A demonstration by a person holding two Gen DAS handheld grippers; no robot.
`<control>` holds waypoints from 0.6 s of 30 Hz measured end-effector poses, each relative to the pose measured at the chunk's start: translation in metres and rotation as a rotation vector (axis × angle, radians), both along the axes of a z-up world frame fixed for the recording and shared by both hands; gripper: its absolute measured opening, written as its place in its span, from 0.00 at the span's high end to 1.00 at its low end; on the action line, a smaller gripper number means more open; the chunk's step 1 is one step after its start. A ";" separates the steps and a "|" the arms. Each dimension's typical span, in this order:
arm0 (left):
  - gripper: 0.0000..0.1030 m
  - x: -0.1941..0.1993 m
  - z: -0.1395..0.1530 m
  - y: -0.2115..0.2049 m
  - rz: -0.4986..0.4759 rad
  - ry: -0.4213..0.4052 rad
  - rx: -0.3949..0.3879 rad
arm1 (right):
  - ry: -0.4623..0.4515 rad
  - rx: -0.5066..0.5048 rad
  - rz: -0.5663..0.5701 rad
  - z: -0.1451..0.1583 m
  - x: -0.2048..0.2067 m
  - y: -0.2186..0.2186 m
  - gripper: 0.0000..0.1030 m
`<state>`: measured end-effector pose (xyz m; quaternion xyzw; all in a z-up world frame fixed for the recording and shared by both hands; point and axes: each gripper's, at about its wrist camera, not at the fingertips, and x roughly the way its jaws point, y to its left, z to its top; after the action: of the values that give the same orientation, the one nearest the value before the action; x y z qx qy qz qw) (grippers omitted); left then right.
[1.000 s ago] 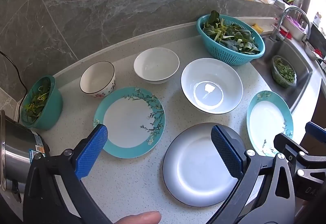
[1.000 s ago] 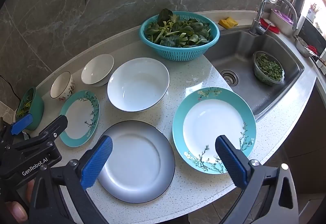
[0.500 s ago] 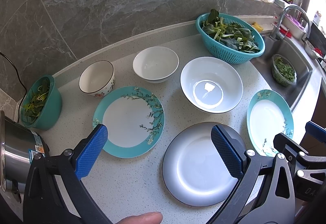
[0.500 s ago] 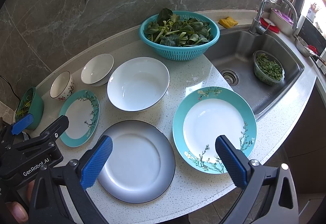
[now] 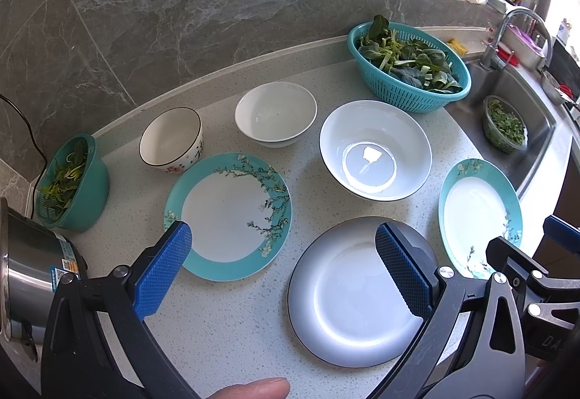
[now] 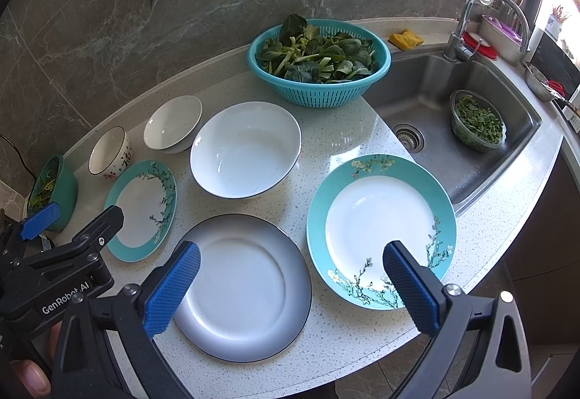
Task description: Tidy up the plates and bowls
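On the speckled counter lie two teal floral plates, the left one point(image 5: 228, 214) point(image 6: 143, 208) and the right one point(image 5: 478, 214) point(image 6: 380, 228), and a grey-rimmed plate point(image 5: 355, 294) point(image 6: 243, 286) at the front. Behind stand a large white bowl point(image 5: 375, 149) point(image 6: 246, 149), a small white bowl point(image 5: 275, 112) point(image 6: 172, 123) and a patterned cup-bowl point(image 5: 170, 136) point(image 6: 108, 154). My left gripper point(image 5: 282, 272) is open and empty above the front plates. My right gripper point(image 6: 293, 290) is open and empty over the grey-rimmed and right teal plates.
A teal colander of greens point(image 5: 409, 65) point(image 6: 319, 62) stands at the back. A sink point(image 6: 453, 131) with a bowl of greens point(image 6: 476, 125) lies right. A small teal basket point(image 5: 72, 181) and a steel pot point(image 5: 25, 275) stand left. The counter edge runs close in front.
Nearly nothing differs; the left view has shifted very slightly. Both grippers stay open and empty, and no dish has moved.
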<state>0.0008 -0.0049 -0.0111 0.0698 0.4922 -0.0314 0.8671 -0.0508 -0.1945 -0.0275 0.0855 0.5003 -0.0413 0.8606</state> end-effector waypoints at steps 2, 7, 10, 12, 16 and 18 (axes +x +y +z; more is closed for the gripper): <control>0.00 0.000 0.000 0.000 0.000 0.001 0.000 | 0.000 0.000 0.000 0.000 0.000 0.000 0.00; 0.00 0.000 0.000 0.000 0.000 0.000 0.000 | 0.000 0.000 0.000 0.000 0.000 0.000 0.00; 0.00 0.000 0.000 -0.001 0.000 0.001 0.001 | 0.001 0.000 0.001 0.000 0.000 0.000 0.00; 0.00 0.000 -0.001 -0.001 0.000 0.002 0.001 | 0.001 0.001 0.000 0.000 0.000 -0.001 0.00; 0.00 0.001 0.000 -0.001 -0.001 0.002 0.001 | 0.001 0.001 0.000 0.000 0.000 0.000 0.00; 0.00 0.000 -0.001 -0.002 -0.001 0.002 0.002 | 0.002 0.000 0.000 0.000 0.000 -0.001 0.00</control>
<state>0.0011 -0.0069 -0.0122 0.0706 0.4931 -0.0313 0.8665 -0.0508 -0.1950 -0.0279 0.0853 0.5011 -0.0413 0.8602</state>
